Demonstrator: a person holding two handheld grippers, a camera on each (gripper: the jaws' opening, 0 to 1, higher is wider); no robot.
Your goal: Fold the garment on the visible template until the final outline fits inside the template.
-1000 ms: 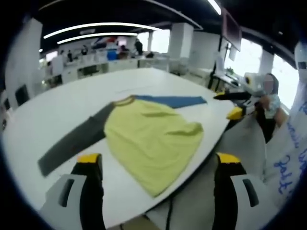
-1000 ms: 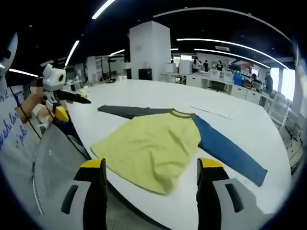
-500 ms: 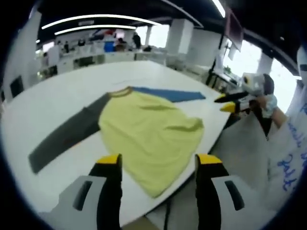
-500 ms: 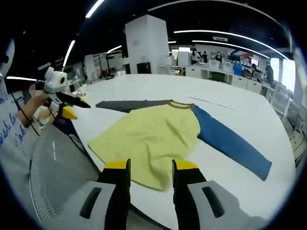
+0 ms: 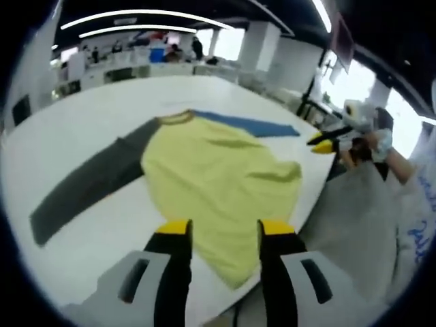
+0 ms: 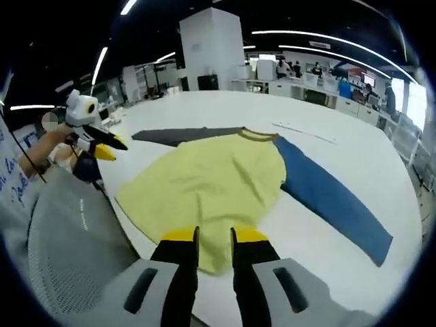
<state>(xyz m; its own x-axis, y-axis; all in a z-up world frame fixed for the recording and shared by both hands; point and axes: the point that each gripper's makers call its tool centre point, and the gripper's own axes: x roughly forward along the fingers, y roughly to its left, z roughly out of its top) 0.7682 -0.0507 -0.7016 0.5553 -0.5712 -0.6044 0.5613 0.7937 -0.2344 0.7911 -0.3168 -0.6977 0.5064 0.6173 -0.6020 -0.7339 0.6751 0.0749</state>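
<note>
A long-sleeved shirt [image 5: 218, 177] lies flat on the white table [image 5: 82, 116], with a yellow body, a grey sleeve [image 5: 88, 187] and a blue sleeve [image 5: 248, 125]. My left gripper [image 5: 225, 228] hovers over the shirt's near hem, jaws narrowed but apart. In the right gripper view the same shirt [image 6: 211, 180] shows its blue sleeve [image 6: 334, 201] stretched right and its grey sleeve [image 6: 180, 135] at the back. My right gripper [image 6: 214, 236] is over the hem at the table's edge, with only a slim gap between its jaws. Each gripper also shows in the other's view: right [image 5: 334, 139], left [image 6: 92, 136].
A grey mesh chair [image 6: 68, 238] stands against the near table edge, seen too in the left gripper view [image 5: 354, 218]. A thin pale strip [image 6: 303, 133] lies on the table beyond the blue sleeve. Desks and people fill the far room.
Both grippers have narrowed their jaws steadily from wide open. Both cameras have come closer and lower over the shirt's near hem. The shirt has not moved.
</note>
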